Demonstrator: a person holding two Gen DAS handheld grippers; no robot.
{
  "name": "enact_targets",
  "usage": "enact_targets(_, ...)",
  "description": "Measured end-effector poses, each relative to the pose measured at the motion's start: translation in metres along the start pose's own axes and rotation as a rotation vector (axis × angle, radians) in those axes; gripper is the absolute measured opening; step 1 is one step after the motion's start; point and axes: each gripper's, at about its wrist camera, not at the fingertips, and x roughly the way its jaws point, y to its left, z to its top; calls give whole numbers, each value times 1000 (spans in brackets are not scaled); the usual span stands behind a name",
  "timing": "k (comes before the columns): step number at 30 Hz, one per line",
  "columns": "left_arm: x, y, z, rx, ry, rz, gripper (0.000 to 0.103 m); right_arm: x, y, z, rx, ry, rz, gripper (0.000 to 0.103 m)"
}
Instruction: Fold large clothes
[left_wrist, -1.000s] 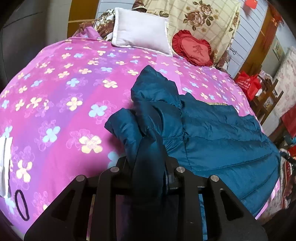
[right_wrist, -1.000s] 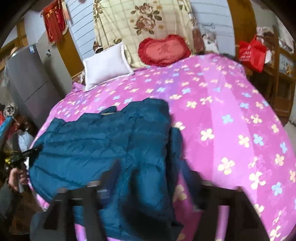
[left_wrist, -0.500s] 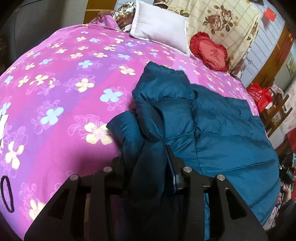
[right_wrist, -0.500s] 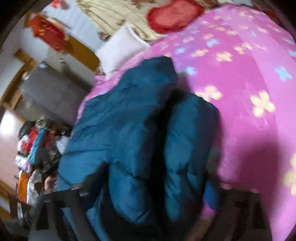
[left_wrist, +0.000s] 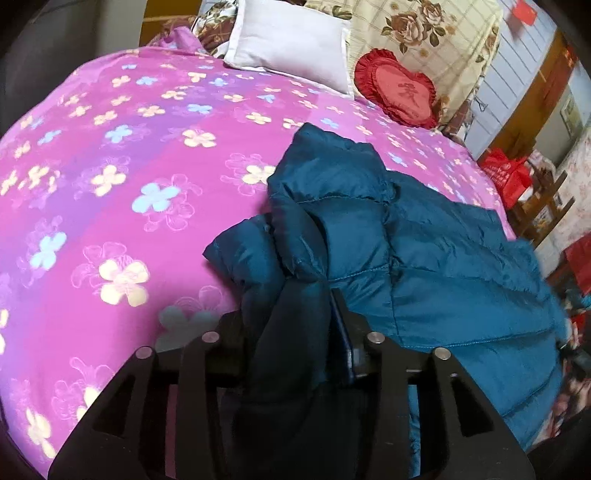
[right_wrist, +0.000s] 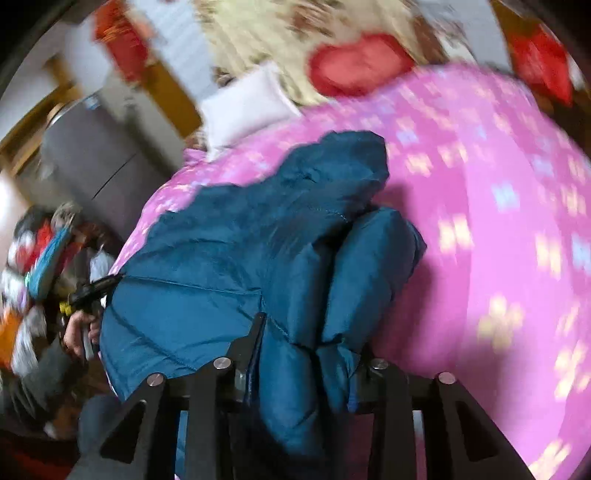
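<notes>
A teal quilted puffer jacket (left_wrist: 424, 251) lies on a bed with a pink flowered cover (left_wrist: 110, 177). My left gripper (left_wrist: 295, 332) is shut on a bunched fold of the jacket near its left edge. The jacket also shows in the right wrist view (right_wrist: 229, 258), which is blurred. My right gripper (right_wrist: 306, 354) is shut on a thick fold of the jacket at its right side. The fabric hides the fingertips of both grippers.
A white pillow (left_wrist: 291, 40) and a red heart cushion (left_wrist: 399, 92) lie at the head of the bed. A red bag (left_wrist: 506, 173) and wooden furniture stand to the right. In the right wrist view a hand holding the other gripper (right_wrist: 83, 317) shows at the left, beside clutter.
My right gripper has closed on the jacket's right side and swung with it; its view is now blurred. My left gripper keeps its hold and has shifted a little.
</notes>
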Motion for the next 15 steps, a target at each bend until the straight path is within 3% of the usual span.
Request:
enact_targets(4,-19,-7,2,66,-23,1,17,-15,14,-3,22,-59,2,29)
enact_targets(8,-41,-6,7,33,-57,-43,13,-37,42,-1,-35,-119,-27,23)
enact_targets(15,-95,-19,31,24,-129,-127,13,-87,82,17,-150,-170,-39,22)
